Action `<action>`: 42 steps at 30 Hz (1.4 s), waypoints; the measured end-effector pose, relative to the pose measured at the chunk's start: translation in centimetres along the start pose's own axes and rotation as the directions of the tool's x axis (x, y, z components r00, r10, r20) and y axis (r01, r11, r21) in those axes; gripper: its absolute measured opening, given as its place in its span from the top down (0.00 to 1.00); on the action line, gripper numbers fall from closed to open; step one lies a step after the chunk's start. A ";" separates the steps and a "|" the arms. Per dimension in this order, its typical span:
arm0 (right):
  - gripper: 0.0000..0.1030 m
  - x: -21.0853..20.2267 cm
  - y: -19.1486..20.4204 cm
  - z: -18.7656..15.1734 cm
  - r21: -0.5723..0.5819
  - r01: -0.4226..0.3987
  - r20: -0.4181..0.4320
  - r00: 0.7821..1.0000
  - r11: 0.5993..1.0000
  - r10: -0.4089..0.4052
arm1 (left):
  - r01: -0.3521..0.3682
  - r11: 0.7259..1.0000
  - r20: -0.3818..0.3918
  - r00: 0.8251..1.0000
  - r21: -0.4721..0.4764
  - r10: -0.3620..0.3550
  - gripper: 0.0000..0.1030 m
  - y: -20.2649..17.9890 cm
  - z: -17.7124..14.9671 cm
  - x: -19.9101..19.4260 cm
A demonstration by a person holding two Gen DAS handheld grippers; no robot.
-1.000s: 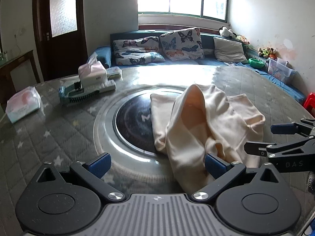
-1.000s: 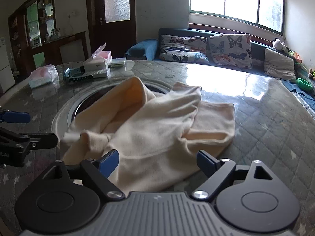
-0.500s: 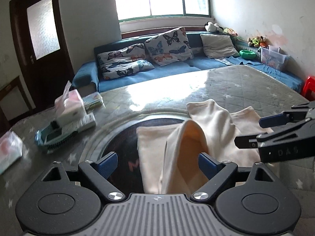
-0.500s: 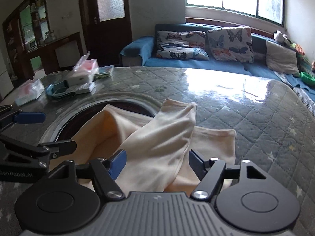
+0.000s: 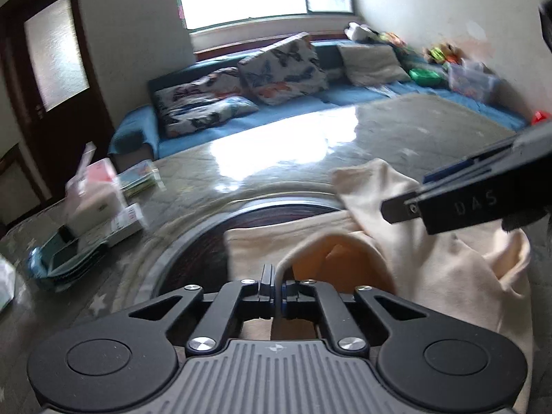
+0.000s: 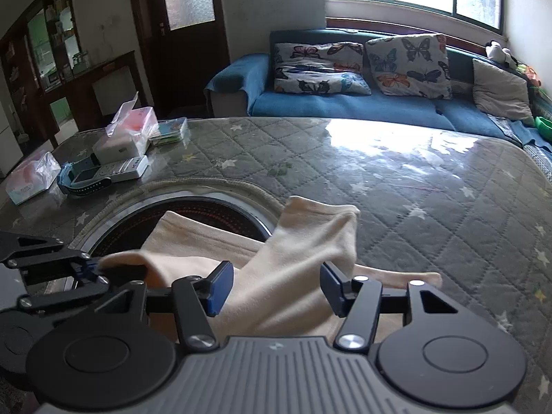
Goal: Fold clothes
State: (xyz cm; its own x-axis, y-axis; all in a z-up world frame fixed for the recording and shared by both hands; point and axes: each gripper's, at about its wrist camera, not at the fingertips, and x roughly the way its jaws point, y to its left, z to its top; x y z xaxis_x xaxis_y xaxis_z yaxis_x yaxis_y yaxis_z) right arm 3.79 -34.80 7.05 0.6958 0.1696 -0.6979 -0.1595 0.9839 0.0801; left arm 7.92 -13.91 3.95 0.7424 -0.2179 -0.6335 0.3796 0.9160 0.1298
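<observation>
A cream garment lies crumpled on the quilted table, partly over a round dark inset. My left gripper is shut on a raised edge of the garment, and its orange inside shows just beyond. The right wrist view shows the left gripper at the left, pinching that same edge. My right gripper hangs low over the garment. Its jaws are closing with a fold of cloth between them, and the blue pads stand apart from the cloth. From the left wrist view, the right gripper reaches in from the right.
The round dark inset sits in the quilted table cover. A tissue box, a blue brush and a tissue pack lie at the far left. A blue sofa with cushions runs behind the table.
My left jaws went from wide open to shut on the garment's edge. Both grippers moved in closer over the garment. My right jaws have narrowed.
</observation>
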 end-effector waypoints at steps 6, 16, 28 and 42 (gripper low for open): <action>0.47 1.7 2.4 -0.3 -0.055 -0.014 -0.034 0.999 0.998 0.012 | -0.071 0.986 0.018 0.997 -0.150 0.074 0.97 3.9 -1.3 -2.6; 0.85 3.2 3.6 -2.0 -0.122 0.080 -0.068 0.994 0.989 -0.089 | -0.158 0.939 0.031 0.984 -0.305 0.176 0.97 8.6 -5.3 -7.5; 0.96 -4.8 -1.8 -3.9 -0.007 0.153 0.048 0.987 0.988 -0.153 | -0.195 0.899 -0.012 0.978 -0.393 0.207 0.97 10.4 -9.9 -10.5; 0.94 -15.6 -11.8 -13.7 0.226 0.303 0.016 0.949 0.926 -0.314 | -0.173 0.921 -0.095 0.984 -0.348 0.149 0.92 10.1 -13.6 -12.4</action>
State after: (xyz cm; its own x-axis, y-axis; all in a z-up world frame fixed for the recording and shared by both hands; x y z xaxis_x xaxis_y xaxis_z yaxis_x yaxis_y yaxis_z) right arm -14.77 -49.81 7.30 0.7216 -0.1473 -0.6764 0.2216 0.9749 0.0240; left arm -4.98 2.63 2.78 0.7345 -0.0461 -0.6770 0.0294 0.9989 -0.0361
